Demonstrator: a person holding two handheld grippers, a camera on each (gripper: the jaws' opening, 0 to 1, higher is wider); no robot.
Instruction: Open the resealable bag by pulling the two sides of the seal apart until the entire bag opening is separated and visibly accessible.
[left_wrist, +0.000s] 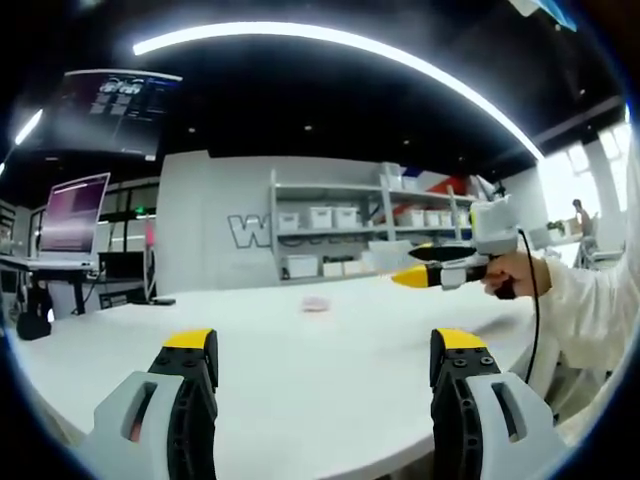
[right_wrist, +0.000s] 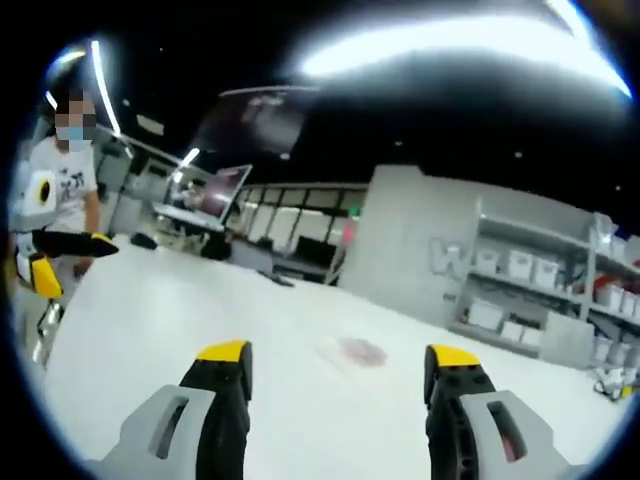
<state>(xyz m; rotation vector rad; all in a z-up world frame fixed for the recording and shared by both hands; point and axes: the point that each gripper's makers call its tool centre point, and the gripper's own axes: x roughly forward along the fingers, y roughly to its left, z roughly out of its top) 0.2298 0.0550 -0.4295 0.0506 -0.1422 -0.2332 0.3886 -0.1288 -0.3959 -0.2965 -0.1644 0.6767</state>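
A small pinkish resealable bag (left_wrist: 316, 303) lies flat on the white table (left_wrist: 250, 380), well beyond my left gripper (left_wrist: 325, 345), which is open with nothing between its yellow-tipped jaws. The right gripper (left_wrist: 405, 266) comes in from the right, held by a hand (left_wrist: 512, 272) above the table, apart from the bag. In the right gripper view the bag (right_wrist: 360, 351) is a blurred pink patch just past my open right gripper (right_wrist: 338, 355). The left gripper (right_wrist: 78, 260) shows at the far left, in front of a person (right_wrist: 62, 170).
Grey shelves with white bins (left_wrist: 330, 220) stand against the back wall. A monitor (left_wrist: 75, 215) on a desk sits at the left. The white table (right_wrist: 150, 320) spreads wide around the bag, and its front edge curves near my jaws.
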